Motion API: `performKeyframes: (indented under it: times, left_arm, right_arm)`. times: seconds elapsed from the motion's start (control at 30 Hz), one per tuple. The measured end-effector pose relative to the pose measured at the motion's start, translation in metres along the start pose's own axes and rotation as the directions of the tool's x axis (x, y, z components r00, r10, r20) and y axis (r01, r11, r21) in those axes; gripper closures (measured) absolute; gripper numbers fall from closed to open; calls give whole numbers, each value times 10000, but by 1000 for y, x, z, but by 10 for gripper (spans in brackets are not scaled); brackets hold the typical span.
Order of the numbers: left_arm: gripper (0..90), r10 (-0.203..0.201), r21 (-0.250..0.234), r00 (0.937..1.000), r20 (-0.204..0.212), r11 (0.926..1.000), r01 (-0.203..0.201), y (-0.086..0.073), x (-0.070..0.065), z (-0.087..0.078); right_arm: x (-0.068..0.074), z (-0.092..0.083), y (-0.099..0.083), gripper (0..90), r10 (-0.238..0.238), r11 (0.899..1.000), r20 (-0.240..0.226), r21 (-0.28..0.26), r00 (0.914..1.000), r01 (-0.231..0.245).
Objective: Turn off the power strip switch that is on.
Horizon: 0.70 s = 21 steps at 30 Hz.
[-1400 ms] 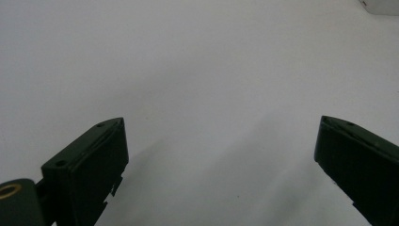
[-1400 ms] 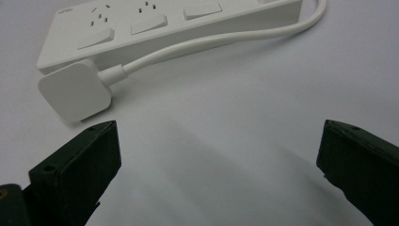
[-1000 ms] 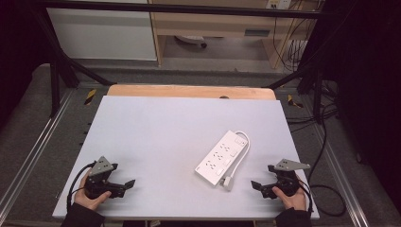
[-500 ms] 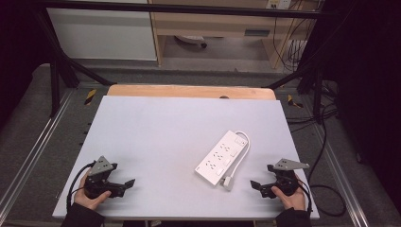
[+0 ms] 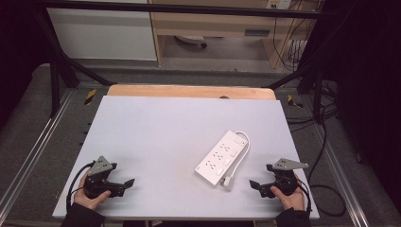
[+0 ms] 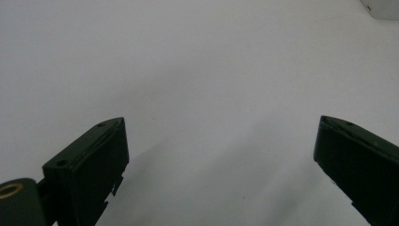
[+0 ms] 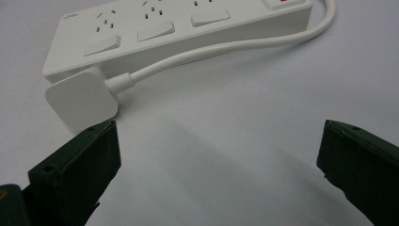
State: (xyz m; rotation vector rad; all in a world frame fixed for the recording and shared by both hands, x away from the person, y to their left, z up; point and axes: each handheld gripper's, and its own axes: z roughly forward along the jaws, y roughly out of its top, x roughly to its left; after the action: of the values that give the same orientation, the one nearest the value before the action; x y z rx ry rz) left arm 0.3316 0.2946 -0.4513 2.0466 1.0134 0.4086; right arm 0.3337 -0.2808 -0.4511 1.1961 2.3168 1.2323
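Fingers of both grippers stand spread wide with nothing between them. In the right gripper view the two black fingers [image 7: 70,179] frame bare table, and the white plug [image 7: 82,101] sits just beyond the left one, close but seemingly not touching. In the left gripper view the fingers [image 6: 89,165] are parted the same way over blank surface.

The power strip [image 5: 222,156] lies on the white table [image 5: 156,127], right of centre. Its long axis runs diagonally in the high view, from about 7 o'clock at the near end to 1 o'clock at the far end, where the switch sits. Its cord [image 5: 243,151] leaves the far end, loops along the right flank and ends in the plug [image 5: 228,182] by the near corner.

From the right gripper [image 5: 257,185], resting at the near right edge of the table, the plug lies at roughly 9 o'clock and near; the strip's body is at about 10 o'clock. From the left gripper [image 5: 126,183], at the near left edge, the strip lies toward 2 o'clock and well apart, with only a white corner [image 6: 382,8] showing at the top right of its own view.

The right hand [image 5: 288,196] is clearly the nearer one, so a reach for the plug would likely fall to it, with the jaws turned to meet the plug's flat sides.
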Motion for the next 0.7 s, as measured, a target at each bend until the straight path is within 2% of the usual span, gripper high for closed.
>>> performKeyframes:
  times: [0.7]
  left_arm:
    - [36, 59, 26, 10000, -9, 10000, -59, -1, 0, 0]
  right_arm:
    - [7, 4, 7, 7, -249, 9996, 86, 121, 9997, 248]
